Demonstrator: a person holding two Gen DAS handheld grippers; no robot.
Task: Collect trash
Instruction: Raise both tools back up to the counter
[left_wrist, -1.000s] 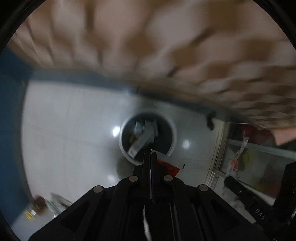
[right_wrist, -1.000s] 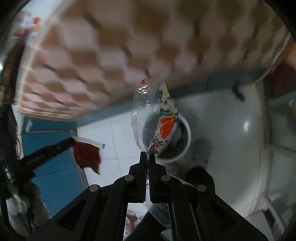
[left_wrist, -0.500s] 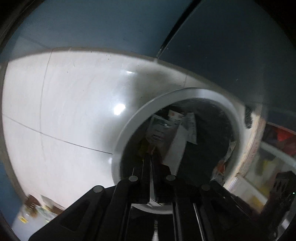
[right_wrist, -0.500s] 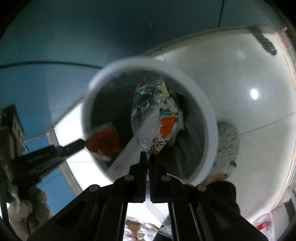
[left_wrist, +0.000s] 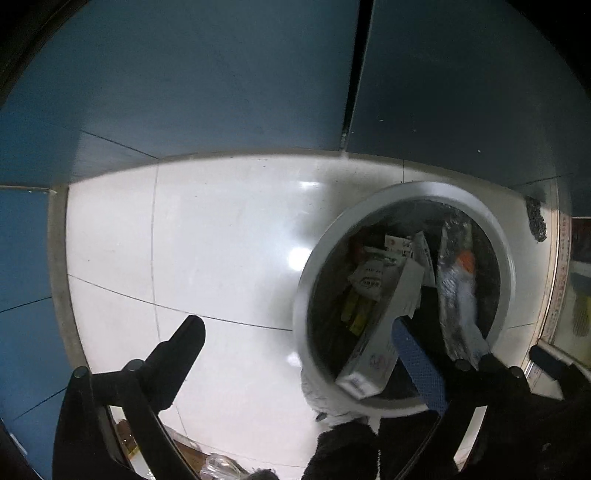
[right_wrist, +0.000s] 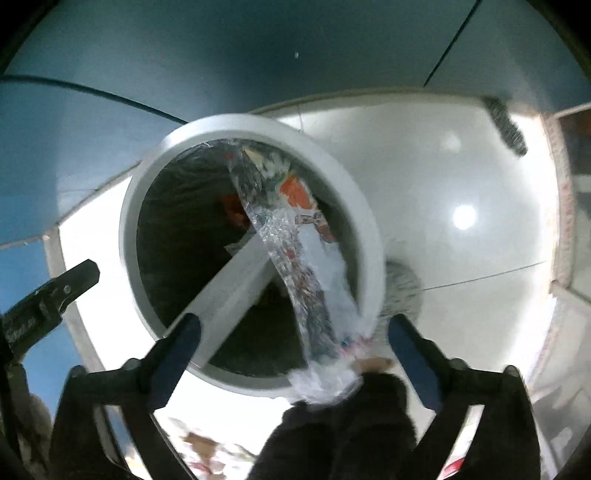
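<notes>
A round white trash bin (left_wrist: 402, 199) (right_wrist: 255, 125) stands on the white tiled floor, holding cartons and wrappers. A clear plastic wrapper with an orange print (right_wrist: 295, 251) is blurred, dropping across the bin's rim; it also shows inside the bin in the left wrist view (left_wrist: 458, 280). A white carton (left_wrist: 384, 325) (right_wrist: 236, 284) leans in the bin. My left gripper (left_wrist: 299, 328) is open and empty beside the bin's left rim. My right gripper (right_wrist: 293, 325) is open just above the bin, free of the wrapper. The red wrapper (right_wrist: 234, 210) lies deep in the bin.
Blue cabinet fronts (left_wrist: 221, 81) (right_wrist: 258, 55) stand behind the bin. A dark object (left_wrist: 535, 218) lies on the floor at the right. Loose litter (left_wrist: 218, 461) lies at the near edge. The left gripper shows at the left of the right wrist view (right_wrist: 55, 291).
Both grippers have opened. The clear wrapper has left my right gripper and falls into the bin. The red wrapper has left my left gripper, which has moved left of the bin.
</notes>
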